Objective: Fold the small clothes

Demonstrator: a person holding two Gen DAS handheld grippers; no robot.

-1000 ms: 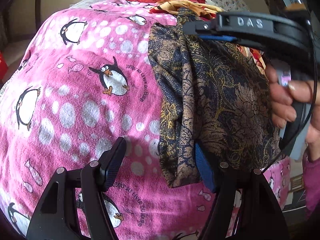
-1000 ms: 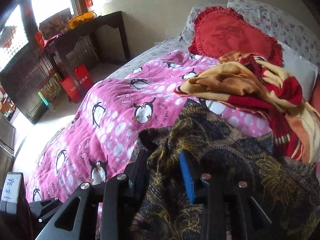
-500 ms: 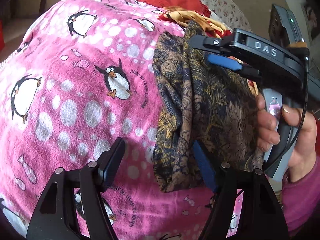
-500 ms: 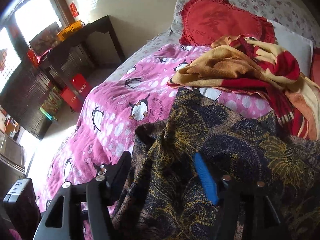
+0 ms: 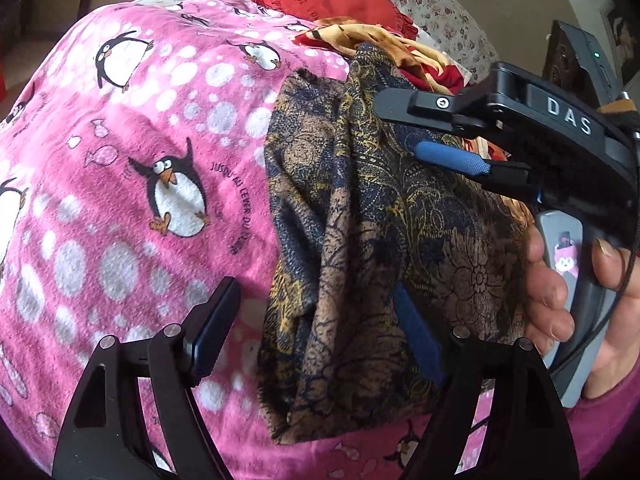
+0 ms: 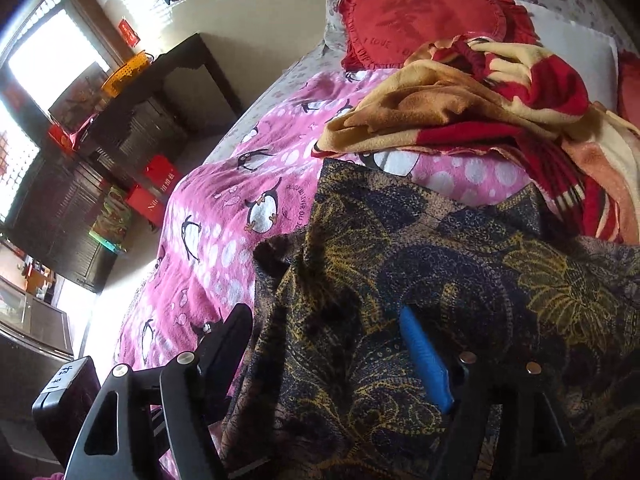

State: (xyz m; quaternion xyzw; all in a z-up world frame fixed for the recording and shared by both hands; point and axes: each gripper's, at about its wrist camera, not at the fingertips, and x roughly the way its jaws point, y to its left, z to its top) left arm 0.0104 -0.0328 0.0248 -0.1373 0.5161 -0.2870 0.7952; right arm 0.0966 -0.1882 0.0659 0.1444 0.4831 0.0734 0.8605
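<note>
While the dark patterned garment [image 5: 372, 248] hung in folds above the bed, it showed a fine print of navy, tan and gold, with large flowers and leaves traced in thin lines. Its cloth was bunched into vertical pleats, and its lower hem was folded under in a rounded roll. It hung over the penguin blanket [image 5: 132, 184], a pink fleece with white spots that covered the bed, toward that blanket's right side in the left wrist view.

The left gripper [image 5: 316, 328] had its jaws wide; the cloth draped between them and lay against the blue pad of the right finger [image 5: 416, 344]. The right gripper [image 6: 332, 344] likewise had its jaws wide, with the garment filling the gap. In the left wrist view the right hand [image 5: 560, 300] gripped its handle.

Near the head of the bed lay a crumpled red and yellow blanket [image 6: 480, 108] and a red heart cushion [image 6: 420, 20].
</note>
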